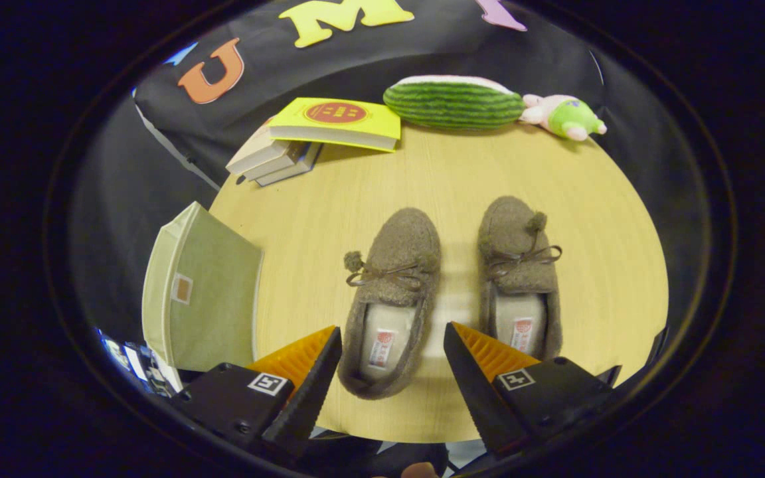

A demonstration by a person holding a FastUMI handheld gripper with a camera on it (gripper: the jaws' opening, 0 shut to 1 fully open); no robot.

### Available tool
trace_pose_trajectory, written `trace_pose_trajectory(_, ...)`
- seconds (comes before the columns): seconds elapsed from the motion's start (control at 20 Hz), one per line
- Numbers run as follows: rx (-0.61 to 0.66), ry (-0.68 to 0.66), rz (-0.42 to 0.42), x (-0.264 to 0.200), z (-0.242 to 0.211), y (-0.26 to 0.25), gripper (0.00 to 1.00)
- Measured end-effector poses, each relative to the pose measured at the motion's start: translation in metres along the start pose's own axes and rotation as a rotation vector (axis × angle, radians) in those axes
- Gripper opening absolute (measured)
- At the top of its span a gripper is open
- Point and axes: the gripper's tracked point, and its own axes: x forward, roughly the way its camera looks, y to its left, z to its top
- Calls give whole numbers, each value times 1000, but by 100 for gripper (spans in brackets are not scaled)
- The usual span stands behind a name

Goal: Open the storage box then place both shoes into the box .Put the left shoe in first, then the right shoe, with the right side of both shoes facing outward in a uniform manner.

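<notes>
- storage box [200,292]: pale green fabric, lid judged still shut; it is found at the surface's near-left edge, off to the left of the hand-held gripper and beside its left finger. the first step of the task is judged not yet begun.
- books [329,133]: a small stack under a yellow cover, set at the far left of the surface [462,166], well apart from the shoes.
- left shoe [392,299]: brown felt slipper with a bow; long axis laid straight ahead along the fingers, toe pointing away, heel nearest. the heel is seen between and just ahead of the fingertips, so this shoe is the nearer of the pair.
- hand-held gripper [392,345]: fingers held wide apart, nothing held and nothing touched; it hangs above the left shoe's heel end.
- right shoe [520,279]: matching slipper, parallel to the first with a strip of bare surface between them; its heel lies just beyond the right finger.
- plush toys: a green striped one [454,101] and a small pink-and-green one [563,117], set along the far edge, clear of any coming move.
- relation noted: the box lies sideways to the left, so a turn that way is judged needed before either shoe is handled.
</notes>
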Motion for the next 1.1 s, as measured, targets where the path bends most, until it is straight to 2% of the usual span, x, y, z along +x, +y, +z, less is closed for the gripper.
trace_pose_trajectory(0.35, 105, 122, 34, 48, -11, -9, 76)
trace_pose_trajectory(0.65, 157, 166, -7, 50, -13, -20, 28)
trace_pose_trajectory(0.7, 180, 166, -5, 47, -12, -19, 13)
trace_pose_trajectory(0.75, 197, 164, 5, 42, -11, -13, 8)
trace_pose_trajectory(0.95, 246, 139, 85, 5, -1, 27, 6)
trace_pose_trajectory(1.1, 260, 105, 149, -41, 11, 66, 6)
